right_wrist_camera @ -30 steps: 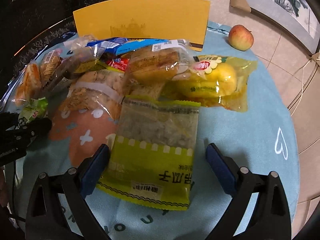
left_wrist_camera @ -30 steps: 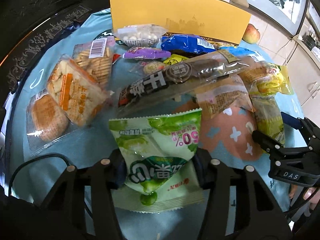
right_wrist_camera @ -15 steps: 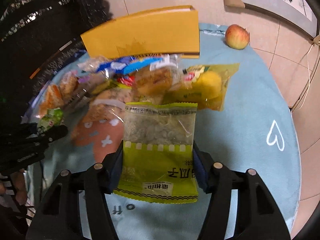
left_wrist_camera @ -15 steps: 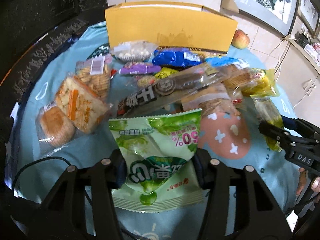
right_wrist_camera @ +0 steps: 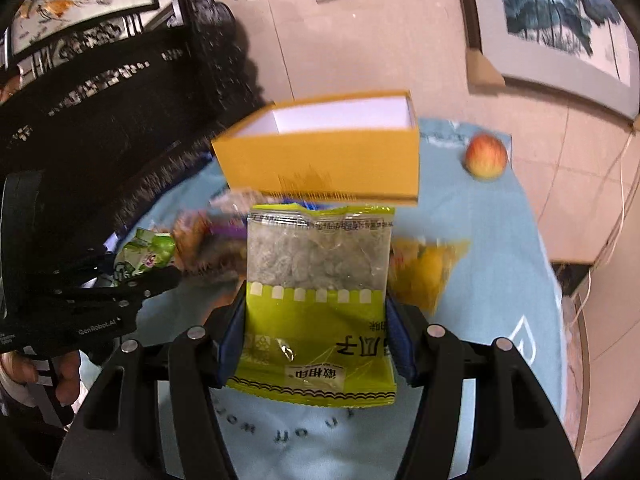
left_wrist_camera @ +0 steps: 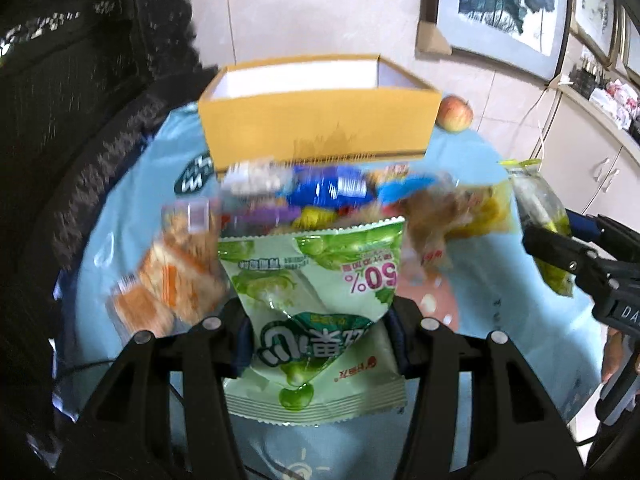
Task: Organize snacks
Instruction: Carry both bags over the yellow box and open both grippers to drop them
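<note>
Pale green foil, printed with grapes: the green snack packet (left_wrist_camera: pixel 316 312) hangs lifted in front of the yellow box (left_wrist_camera: pixel 316 128), pinched across its lower half by the left gripper (left_wrist_camera: pixel 320 344), whose pads press in from both sides. The right gripper (right_wrist_camera: pixel 316 336) is likewise clamped on the lime-yellow packet (right_wrist_camera: pixel 318 304), part clear window, which also stands in front of the box and level with its near wall. Both bags look light, air-puffed and crinkly, so they should yield under the pads and could slide on slick film; the firm bottom seam or the flat lower panel seems the safest hold, since squeezing the window risks crushing the contents. Between the packets and the box lies a blurred heap of other snacks (left_wrist_camera: pixel 320 196) on the blue tablecloth (right_wrist_camera: pixel 480 248). Right of the box sits an apple (right_wrist_camera: pixel 486 156).
</note>
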A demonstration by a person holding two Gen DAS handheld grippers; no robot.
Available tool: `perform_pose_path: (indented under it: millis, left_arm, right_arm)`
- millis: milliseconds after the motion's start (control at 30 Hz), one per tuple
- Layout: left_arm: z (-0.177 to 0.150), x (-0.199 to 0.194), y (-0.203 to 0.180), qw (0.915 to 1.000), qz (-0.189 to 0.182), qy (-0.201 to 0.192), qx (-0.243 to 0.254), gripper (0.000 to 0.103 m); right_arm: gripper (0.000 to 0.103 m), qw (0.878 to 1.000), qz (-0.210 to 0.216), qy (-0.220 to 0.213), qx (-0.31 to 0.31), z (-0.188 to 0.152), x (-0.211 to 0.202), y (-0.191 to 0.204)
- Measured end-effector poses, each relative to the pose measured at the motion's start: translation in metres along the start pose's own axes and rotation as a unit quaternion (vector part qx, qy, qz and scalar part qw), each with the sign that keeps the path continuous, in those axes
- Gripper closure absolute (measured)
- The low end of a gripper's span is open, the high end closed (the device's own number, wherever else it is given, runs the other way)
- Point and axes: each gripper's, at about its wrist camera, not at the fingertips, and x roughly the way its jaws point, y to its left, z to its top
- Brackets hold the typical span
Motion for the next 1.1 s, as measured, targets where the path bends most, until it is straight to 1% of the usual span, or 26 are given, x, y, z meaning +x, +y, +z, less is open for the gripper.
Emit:
perform_pose_path:
  millis: [33,133,233,367,400,533,567,633,700,833,867,967,1033,1067,1100]
  left_arm:
    - [0.008,-0.003,0.0,1.0,0.0,-0.005,0.0,0.05]
    - [0.043,-0.014,-0.002,0.9991,0.013,-0.039,0.001,0.05]
    - [0.076,-0.013,-0.001,0.9981,0.021,-0.057,-0.007,0.05]
    - [0.122,0.004,-0.002,0.9973,0.036,-0.063,-0.011,0.05]
    - [0.135,0.012,-0.002,0.9971,0.042,-0.062,-0.011,0.05]
    - [0.164,0.039,0.002,0.996,0.059,-0.064,-0.019,0.05]
    - [0.172,0.05,0.003,0.9958,0.064,-0.062,-0.02,0.05]
    - [0.181,0.066,0.006,0.9962,0.062,-0.055,-0.025,0.05]
    - [0.192,0.09,0.016,0.9961,0.062,-0.047,-0.04,0.05]
    - [0.204,0.132,0.032,0.9949,0.08,-0.009,-0.061,0.05]
    - [0.207,0.145,0.037,0.9945,0.078,0.002,-0.069,0.05]
    - [0.21,0.167,0.05,0.9928,0.071,0.019,-0.095,0.049]
    - [0.212,0.172,0.053,0.9921,0.073,0.014,-0.102,0.046]
    - [0.214,0.176,0.055,0.9913,0.072,0.012,-0.109,0.041]
    - [0.214,0.177,0.057,0.9907,0.065,0.009,-0.119,0.022]
  right_arm:
    - [0.042,1.0,0.003,-0.008,-0.001,0.007,-0.002,0.001]
    - [0.042,0.999,0.007,-0.036,0.0,0.035,-0.004,0.0]
    - [0.042,0.998,0.019,-0.065,0.013,0.066,-0.002,-0.005]
    - [0.042,0.995,0.027,-0.092,0.036,0.103,0.015,-0.014]
    - [0.042,0.994,0.027,-0.093,0.041,0.109,0.021,-0.016]
    - [0.042,0.995,0.014,-0.093,0.046,0.138,0.056,-0.026]
    - [0.042,0.995,0.009,-0.092,0.046,0.143,0.063,-0.028]
    - [0.042,0.995,-0.002,-0.087,0.047,0.156,0.085,-0.034]
    - [0.042,0.996,-0.014,-0.077,0.039,0.166,0.11,-0.037]
    - [0.042,0.998,-0.037,-0.056,0.021,0.177,0.151,-0.042]
    - [0.042,0.998,-0.042,-0.05,0.02,0.18,0.163,-0.046]
    - [0.042,0.998,-0.049,-0.036,0.023,0.181,0.184,-0.051]
    - [0.041,0.998,-0.057,-0.033,0.021,0.181,0.197,-0.054]
    - [0.039,0.998,-0.063,-0.026,0.017,0.181,0.202,-0.054]
    - [0.034,0.997,-0.073,-0.013,0.01,0.181,0.21,-0.054]
